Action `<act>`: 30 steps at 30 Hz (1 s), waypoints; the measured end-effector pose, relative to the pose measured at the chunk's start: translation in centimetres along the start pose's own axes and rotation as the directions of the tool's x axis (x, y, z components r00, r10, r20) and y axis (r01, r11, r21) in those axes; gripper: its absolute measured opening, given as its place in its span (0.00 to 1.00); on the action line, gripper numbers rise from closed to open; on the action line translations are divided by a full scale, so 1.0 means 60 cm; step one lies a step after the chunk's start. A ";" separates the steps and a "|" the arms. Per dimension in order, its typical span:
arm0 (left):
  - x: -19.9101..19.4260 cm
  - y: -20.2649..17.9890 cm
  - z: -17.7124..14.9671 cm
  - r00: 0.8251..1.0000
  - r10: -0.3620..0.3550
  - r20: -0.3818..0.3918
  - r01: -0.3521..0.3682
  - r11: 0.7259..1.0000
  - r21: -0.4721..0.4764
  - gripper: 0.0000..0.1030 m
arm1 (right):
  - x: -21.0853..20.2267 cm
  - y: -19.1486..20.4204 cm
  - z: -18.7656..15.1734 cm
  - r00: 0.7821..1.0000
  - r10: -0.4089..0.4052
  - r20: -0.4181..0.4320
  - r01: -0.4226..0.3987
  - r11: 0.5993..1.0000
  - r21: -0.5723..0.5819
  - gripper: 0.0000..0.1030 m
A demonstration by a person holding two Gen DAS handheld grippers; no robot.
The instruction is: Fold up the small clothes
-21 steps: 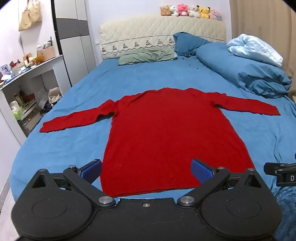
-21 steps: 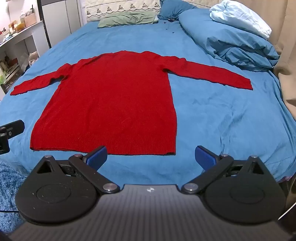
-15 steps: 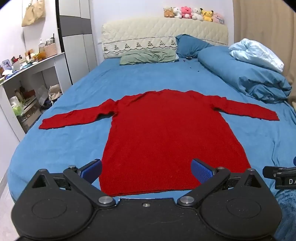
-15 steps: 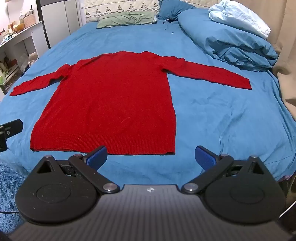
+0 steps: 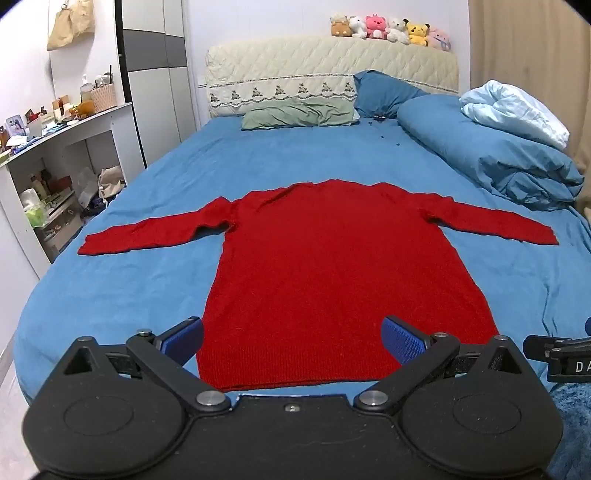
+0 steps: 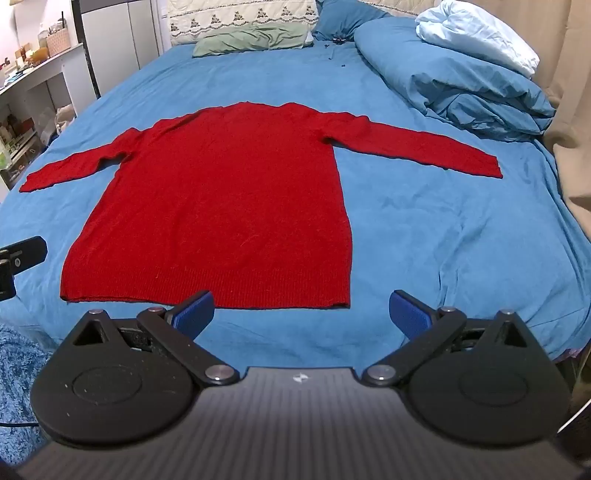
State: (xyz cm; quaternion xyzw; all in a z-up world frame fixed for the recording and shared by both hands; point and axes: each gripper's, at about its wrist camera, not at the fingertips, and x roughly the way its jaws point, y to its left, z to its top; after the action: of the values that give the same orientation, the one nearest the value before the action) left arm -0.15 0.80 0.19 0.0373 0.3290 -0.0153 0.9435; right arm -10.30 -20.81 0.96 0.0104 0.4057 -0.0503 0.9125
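Nearest the viewer, the left gripper (image 5: 291, 341) hovers at the foot of a bed with its blue-padded fingers spread wide and holding nothing; the right gripper (image 6: 301, 312) beside it is likewise spread and empty. Just beyond both lies a red sweater (image 5: 332, 273), flat and face-down or face-up (cannot tell), on the blue bedsheet (image 5: 122, 273), its ribbed hem (image 6: 258, 295) closest, body running away, both sleeves stretched straight out to the sides. It looks like a soft, light knit that will droop and stretch when lifted, not slippery, not fragile. Sensible holds are probably a sleeve cuff (image 6: 476, 164) or a hem corner, pinching both layers. Farther off are a green pillow (image 5: 299, 114), a rolled blue duvet (image 5: 491, 158), and plush toys (image 5: 388, 27) along the headboard.
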 end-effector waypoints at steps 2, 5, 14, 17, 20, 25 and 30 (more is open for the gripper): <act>0.002 0.001 0.001 1.000 0.001 -0.002 -0.001 1.000 0.001 1.00 | 0.000 0.000 0.000 1.000 0.001 -0.001 -0.001 1.000 0.001 1.00; 0.002 0.002 0.001 1.000 -0.001 -0.005 0.001 1.000 -0.001 1.00 | 0.002 0.001 0.002 1.000 0.003 -0.003 -0.003 1.000 -0.002 1.00; 0.002 0.001 0.001 1.000 0.003 -0.002 -0.003 1.000 -0.003 1.00 | 0.006 0.000 0.002 1.000 0.003 -0.003 -0.003 1.000 -0.002 1.00; 0.003 0.001 0.001 1.000 0.005 -0.003 -0.005 1.000 -0.003 1.00 | 0.006 0.000 0.002 1.000 0.003 -0.003 -0.003 1.000 -0.002 1.00; 0.004 0.000 0.001 1.000 0.004 -0.005 -0.004 1.000 -0.005 1.00 | 0.006 0.000 0.001 1.000 0.003 -0.004 -0.003 1.000 -0.003 1.00; 0.005 0.000 0.001 1.000 0.003 -0.005 -0.003 1.000 -0.006 1.00 | 0.010 0.000 0.002 1.000 0.003 -0.009 -0.003 1.000 -0.007 1.00; 0.006 0.002 0.002 1.000 0.005 -0.007 -0.005 1.000 -0.008 1.00 | 0.014 -0.001 0.002 1.000 0.005 -0.013 -0.005 1.000 -0.006 1.00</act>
State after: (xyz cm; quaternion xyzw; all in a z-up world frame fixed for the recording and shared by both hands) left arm 0.21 0.90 0.10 0.0343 0.3321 -0.0113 0.9426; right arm -9.66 -20.95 0.44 0.0089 0.4116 -0.0467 0.9101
